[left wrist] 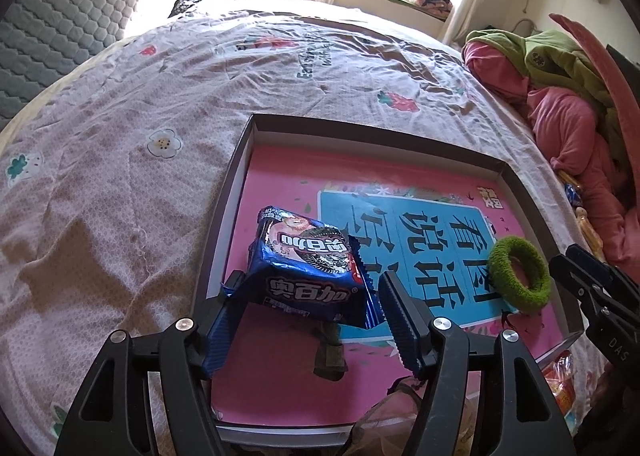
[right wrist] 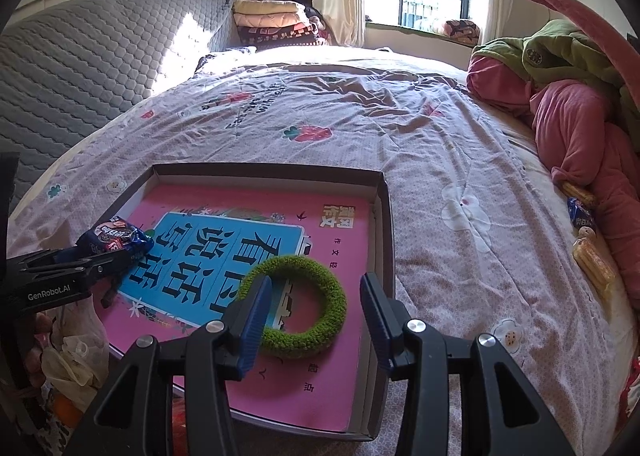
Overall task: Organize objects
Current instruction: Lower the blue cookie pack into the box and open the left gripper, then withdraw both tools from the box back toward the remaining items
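A shallow dark box (left wrist: 256,124) (right wrist: 384,192) lies on the bed with a pink and blue book (left wrist: 280,184) (right wrist: 340,240) in its bottom. My left gripper (left wrist: 308,296) is shut on a blue cookie packet (left wrist: 304,260) (right wrist: 116,238) and holds it above the left part of the box. It shows from the side in the right wrist view (right wrist: 80,264). A green fuzzy ring (left wrist: 520,276) (right wrist: 296,304) lies on the book. My right gripper (right wrist: 316,320) is open with its fingers either side of the ring, just above it.
The bed has a wrinkled flowered sheet (right wrist: 440,160). Pink and green clothes (right wrist: 580,116) are piled at the right. Yellow snack packets (right wrist: 594,268) and a small blue packet (right wrist: 582,212) lie beside them. Plastic bags (right wrist: 68,360) sit at the near left.
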Motion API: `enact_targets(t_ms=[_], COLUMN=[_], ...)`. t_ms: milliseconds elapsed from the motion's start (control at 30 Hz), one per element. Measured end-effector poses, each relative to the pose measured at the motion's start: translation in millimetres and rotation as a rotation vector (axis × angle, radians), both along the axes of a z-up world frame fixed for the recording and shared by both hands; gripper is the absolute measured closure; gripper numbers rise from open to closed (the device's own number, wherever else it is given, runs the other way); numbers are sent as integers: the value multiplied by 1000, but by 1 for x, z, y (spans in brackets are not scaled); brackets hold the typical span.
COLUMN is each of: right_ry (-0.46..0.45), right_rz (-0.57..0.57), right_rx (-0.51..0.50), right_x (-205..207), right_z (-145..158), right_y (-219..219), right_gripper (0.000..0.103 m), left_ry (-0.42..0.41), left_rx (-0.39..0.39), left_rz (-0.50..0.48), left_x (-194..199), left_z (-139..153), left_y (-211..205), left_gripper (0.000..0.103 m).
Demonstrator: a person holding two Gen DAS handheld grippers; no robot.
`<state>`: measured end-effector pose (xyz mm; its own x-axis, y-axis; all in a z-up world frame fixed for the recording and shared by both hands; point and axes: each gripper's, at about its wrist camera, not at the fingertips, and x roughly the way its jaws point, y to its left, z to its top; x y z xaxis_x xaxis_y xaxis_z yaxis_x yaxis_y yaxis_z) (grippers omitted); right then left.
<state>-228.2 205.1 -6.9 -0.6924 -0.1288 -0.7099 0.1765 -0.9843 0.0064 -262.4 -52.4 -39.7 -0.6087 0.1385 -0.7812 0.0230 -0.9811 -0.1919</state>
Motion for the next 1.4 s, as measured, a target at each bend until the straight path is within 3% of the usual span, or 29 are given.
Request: enact_targets(t_ms=[233, 700, 1400], right_ry=[7, 34, 124], right_rz=[5, 18, 55], right_rx=[-5, -5, -33], right_x=[2, 8, 29], right_z=[3, 10, 38], right_y=[0, -2, -2], right_gripper=[53, 52, 36], left_ry=[14, 45, 122], left_rx=[-23, -46, -62], left_rz=[4, 6, 9], left_x=[2, 12, 53], left_z=[6, 20, 63], left_y=[0, 3, 17], left_gripper=[29, 28, 27])
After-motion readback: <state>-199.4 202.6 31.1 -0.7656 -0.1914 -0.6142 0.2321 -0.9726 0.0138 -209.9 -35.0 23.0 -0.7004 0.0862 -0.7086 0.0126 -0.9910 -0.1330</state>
